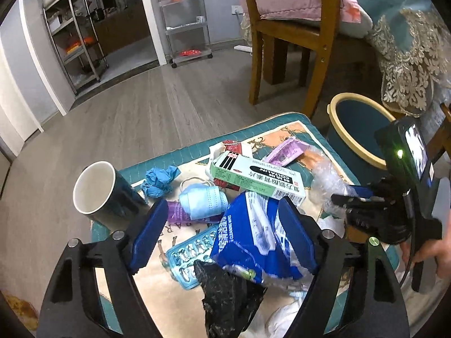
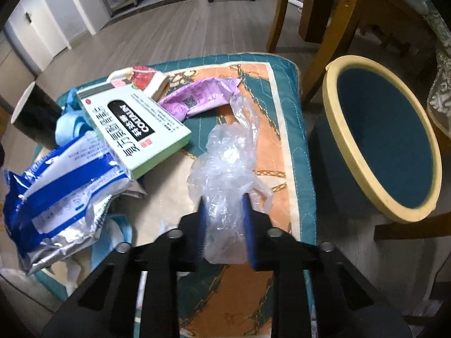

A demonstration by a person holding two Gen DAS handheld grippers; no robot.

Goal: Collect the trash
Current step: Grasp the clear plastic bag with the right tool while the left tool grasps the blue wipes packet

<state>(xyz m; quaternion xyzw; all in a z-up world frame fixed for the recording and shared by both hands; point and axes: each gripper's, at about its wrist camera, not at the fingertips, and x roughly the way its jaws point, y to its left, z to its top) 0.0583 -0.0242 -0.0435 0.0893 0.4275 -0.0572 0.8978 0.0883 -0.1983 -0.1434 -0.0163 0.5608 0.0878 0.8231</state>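
R tongs point(image 2: 224, 225) clamped on clear plastic bag point(image 2: 225, 166); bin point(image 2: 352, 152) beside.

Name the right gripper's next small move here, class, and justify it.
Probably lift and swing right to the bin. The right gripper is already shut on the clear plastic bag, and the bin stands open beside the cushion.

wooden chair point(image 1: 293, 36), metal shelves point(image 1: 74, 42), perhaps mug point(image 1: 104, 194)

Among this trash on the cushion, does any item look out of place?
Yes: the dark mug with a white inside. It stands tilted at the cushion's left edge beside crumpled blue paper, and looks intact, unlike the wrappers.
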